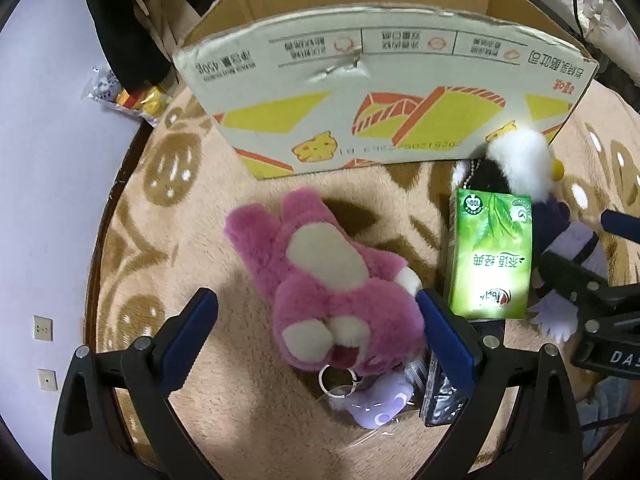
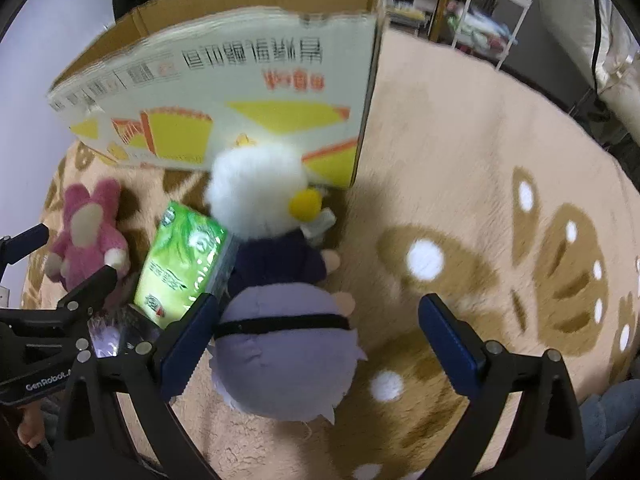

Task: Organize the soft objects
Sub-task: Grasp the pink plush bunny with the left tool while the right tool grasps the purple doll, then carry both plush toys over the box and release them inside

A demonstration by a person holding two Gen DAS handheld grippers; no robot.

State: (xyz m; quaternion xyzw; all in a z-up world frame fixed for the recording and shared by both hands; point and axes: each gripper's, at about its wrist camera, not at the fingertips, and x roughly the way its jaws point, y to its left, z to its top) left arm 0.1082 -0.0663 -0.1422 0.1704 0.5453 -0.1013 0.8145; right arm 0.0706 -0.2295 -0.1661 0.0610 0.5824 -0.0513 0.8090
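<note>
While your left gripper (image 1: pixel 318 334) hangs with fingers apart, the pink plush bear (image 1: pixel 324 280) lies on the rug (image 1: pixel 240 400) between them, head nearest, long axis running away toward the cardboard box (image 1: pixel 380 100); its right side touches the right-hand finger. Fur: long, shaggy, cream belly patch. Your right gripper (image 2: pixel 318 340), fingers likewise apart, straddles the lavender plush doll (image 2: pixel 284 356), off-centre against the left-hand finger. Beyond: white fluffy plush (image 2: pixel 256 196); green tissue pack (image 2: pixel 184 264), beside.

The green carton (image 1: pixel 490 256) hides part of the white-haired doll (image 1: pixel 520 160) (its face is unseen); the box's (image 2: pixel 224 92) print blurs in the right view.
</note>
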